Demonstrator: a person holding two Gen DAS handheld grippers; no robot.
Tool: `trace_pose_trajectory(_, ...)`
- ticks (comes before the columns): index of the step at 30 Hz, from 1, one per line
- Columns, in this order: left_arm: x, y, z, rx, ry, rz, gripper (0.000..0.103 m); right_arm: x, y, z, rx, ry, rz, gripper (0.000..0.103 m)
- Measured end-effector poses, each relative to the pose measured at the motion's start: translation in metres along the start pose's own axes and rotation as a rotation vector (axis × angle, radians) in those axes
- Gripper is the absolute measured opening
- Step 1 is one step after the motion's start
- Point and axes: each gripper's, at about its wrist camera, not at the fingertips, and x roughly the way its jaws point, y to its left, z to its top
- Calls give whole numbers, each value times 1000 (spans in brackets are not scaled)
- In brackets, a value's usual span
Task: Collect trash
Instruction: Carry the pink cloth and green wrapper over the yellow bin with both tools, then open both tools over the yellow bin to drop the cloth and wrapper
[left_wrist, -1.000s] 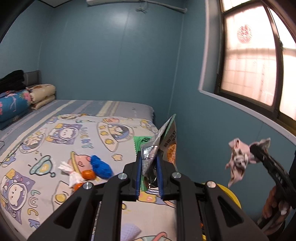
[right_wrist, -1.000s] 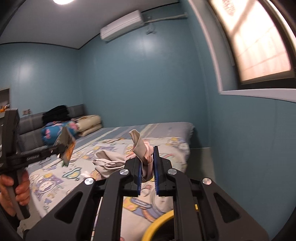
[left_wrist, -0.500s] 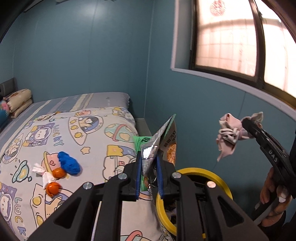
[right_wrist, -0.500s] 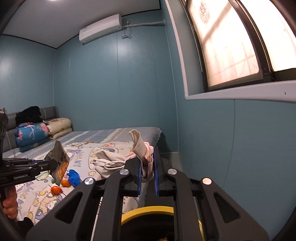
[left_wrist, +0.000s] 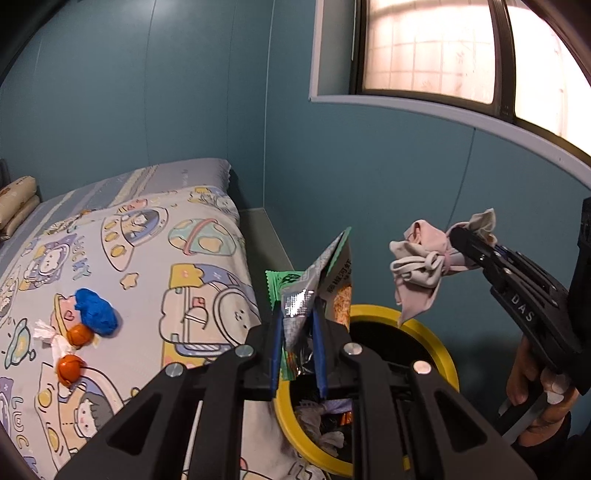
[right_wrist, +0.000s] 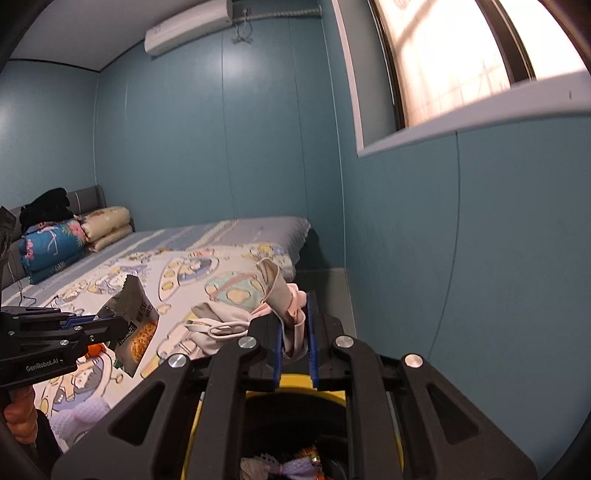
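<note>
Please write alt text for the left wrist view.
The left gripper holds a silver snack bag above a yellow-rimmed trash bin, beside the right gripper holding a crumpled pink cloth. Trash remains on the cartoon bedsheet.

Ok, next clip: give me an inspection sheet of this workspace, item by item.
Surface: bed with cartoon-print cover.
Job's things: yellow-rimmed bin beside the bed, trash inside.
Clutter: blue lump, two orange pieces and white paper on the cover.
Grippers: left tool shut on snack wrappers; right tool shut on crumpled cloth, above the bin.
Cables: nothing seen.
Surroundings: blue walls, window, air conditioner, folded bedding.
</note>
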Motion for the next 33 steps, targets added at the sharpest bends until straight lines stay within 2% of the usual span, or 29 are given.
trace_pose_trajectory(13, 49, -22, -31, 32, 130, -45, 14, 26, -13, -22, -7, 153, -46, 11)
trace_pose_trajectory(21, 64, -29, -48, 28, 185, -78, 15, 36, -12, -26, -13, 187, -46, 11)
trace_pose_trajectory(23, 64, -30, -50, 34, 190, -80, 17, 38, -12, -26, -14, 190, -52, 15)
trace_pose_trajectory(24, 63, -31, -51, 36, 188, -80, 20, 39, -13, -25, -13, 192, -53, 19)
trace_pose_trajectory(26, 62, -31, -53, 41, 189, -82, 30, 38, -14, -25, 2, 193, -51, 36)
trace_pose_trajectory(27, 60, -31, -54, 41, 185, -78, 37, 38, -15, -25, 6, 191, -50, 37)
trace_pose_trajectory(29, 59, -29, -54, 37, 184, -76, 42, 37, -17, -25, 9, 188, -63, 38)
trace_pose_trajectory(33, 54, -19, -53, 10, 171, -60, 60, 35, -21, -23, 27, 180, -64, 38)
